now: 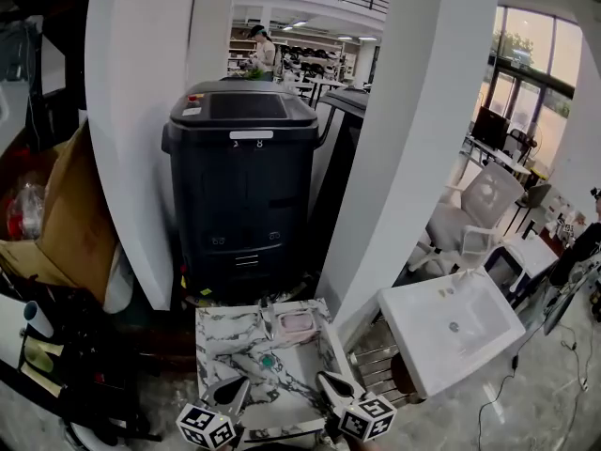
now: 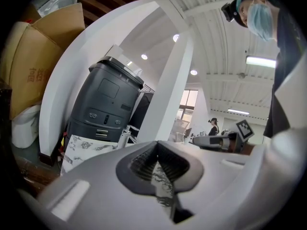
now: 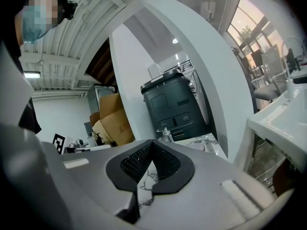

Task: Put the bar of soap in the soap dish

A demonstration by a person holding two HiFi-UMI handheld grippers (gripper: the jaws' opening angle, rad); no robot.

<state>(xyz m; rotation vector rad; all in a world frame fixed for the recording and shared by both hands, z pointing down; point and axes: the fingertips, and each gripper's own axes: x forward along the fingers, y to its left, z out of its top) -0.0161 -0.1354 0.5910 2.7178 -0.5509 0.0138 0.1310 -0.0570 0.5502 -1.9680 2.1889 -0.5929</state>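
A small marble-patterned table (image 1: 225, 341) stands low in the head view. At its far right corner sits a pale pink soap dish (image 1: 297, 323). A small green object (image 1: 268, 361), too small to tell whether it is the soap, lies near the table's middle. My left gripper (image 1: 238, 384) and right gripper (image 1: 325, 380) hover side by side over the table's near edge, both shut and empty. In the left gripper view the gripper (image 2: 157, 147) has its jaws meeting, with marble beneath. The right gripper (image 3: 152, 145) looks the same in its own view.
A tall black bin (image 1: 242, 177) stands behind the table between two white pillars (image 1: 413, 139). A white sink (image 1: 451, 332) with a chrome rack (image 1: 376, 365) under it is at the right. Cardboard boxes (image 1: 61, 224) and clutter fill the left; a person stands far back.
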